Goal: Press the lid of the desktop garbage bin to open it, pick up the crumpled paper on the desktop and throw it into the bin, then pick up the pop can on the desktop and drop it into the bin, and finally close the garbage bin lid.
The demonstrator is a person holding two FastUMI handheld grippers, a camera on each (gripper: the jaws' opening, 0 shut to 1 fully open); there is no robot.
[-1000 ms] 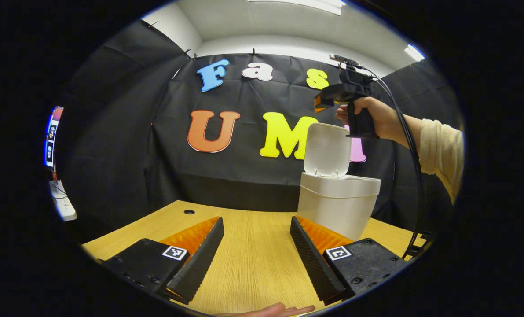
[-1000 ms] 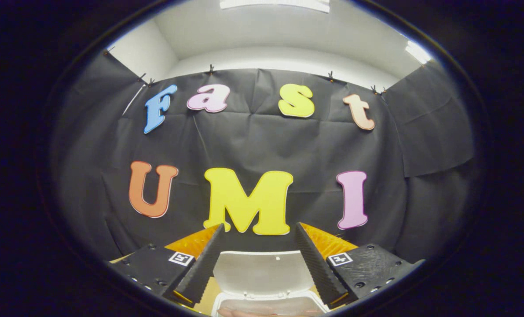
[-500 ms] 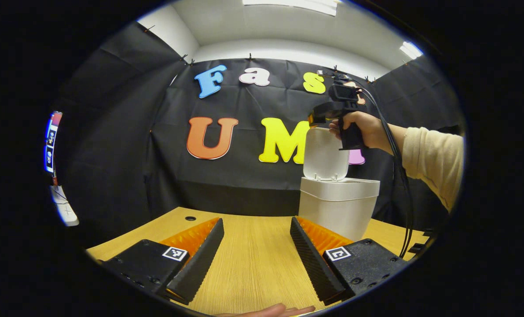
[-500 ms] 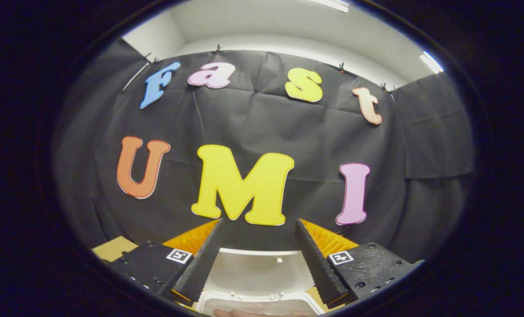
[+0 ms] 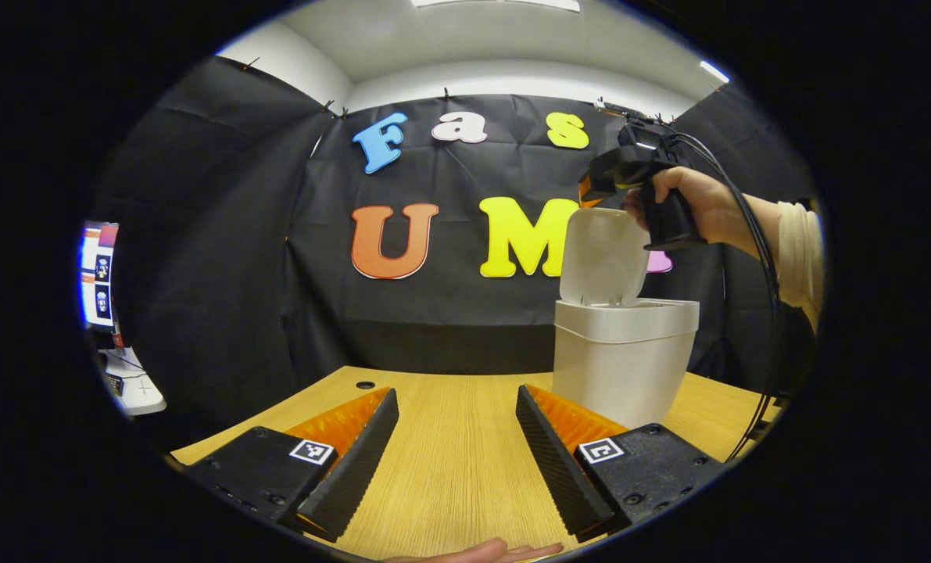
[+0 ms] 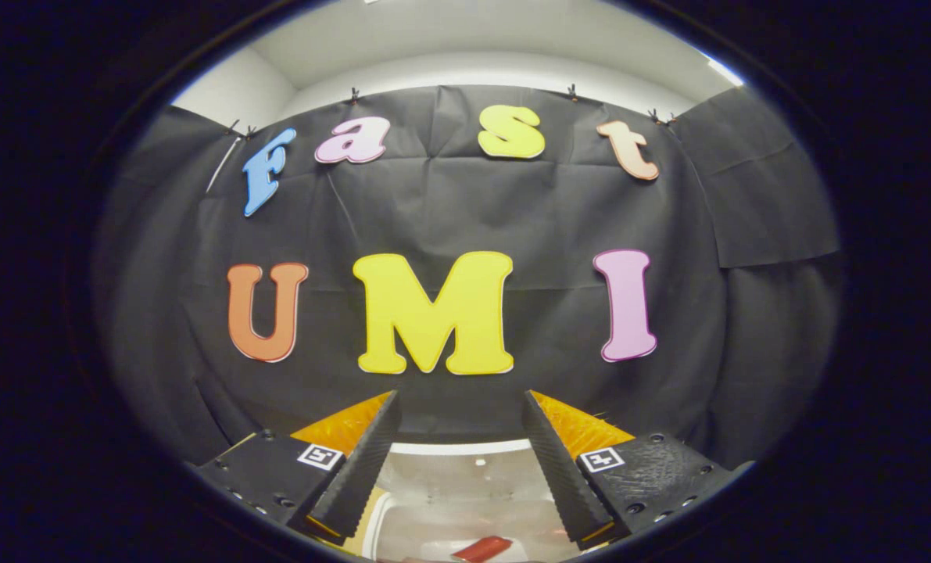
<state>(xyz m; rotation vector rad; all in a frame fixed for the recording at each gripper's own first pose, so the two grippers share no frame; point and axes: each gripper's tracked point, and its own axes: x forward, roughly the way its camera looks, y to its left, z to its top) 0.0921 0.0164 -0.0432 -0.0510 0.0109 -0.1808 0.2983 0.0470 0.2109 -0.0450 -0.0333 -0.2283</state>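
Observation:
The white bin (image 5: 623, 367) stands on the wooden table (image 5: 449, 469) at the right, its lid (image 5: 603, 254) swung upright. My left gripper (image 5: 457, 450) hovers low over the table, open and empty, with the bin just beyond its right finger. A hand (image 5: 703, 207) holds my right gripper (image 5: 590, 186) just above the lid's top edge. In the right gripper view, my right gripper (image 6: 457, 461) is open and empty, and the lid (image 6: 465, 481) lies between its fingers. Below it a red object (image 6: 482, 549) lies inside the bin; I cannot tell whether it is the can.
A screen (image 5: 98, 272) and a white device (image 5: 133, 387) sit off the table's left side. A small round hole (image 5: 365, 385) marks the table's far edge. A black cable (image 5: 758, 242) hangs from the right gripper behind the bin.
The right gripper dipped toward the lid's top edge and rose slightly again. Its view now tilts down into the bin, where the red object has come into sight. The lid stays upright.

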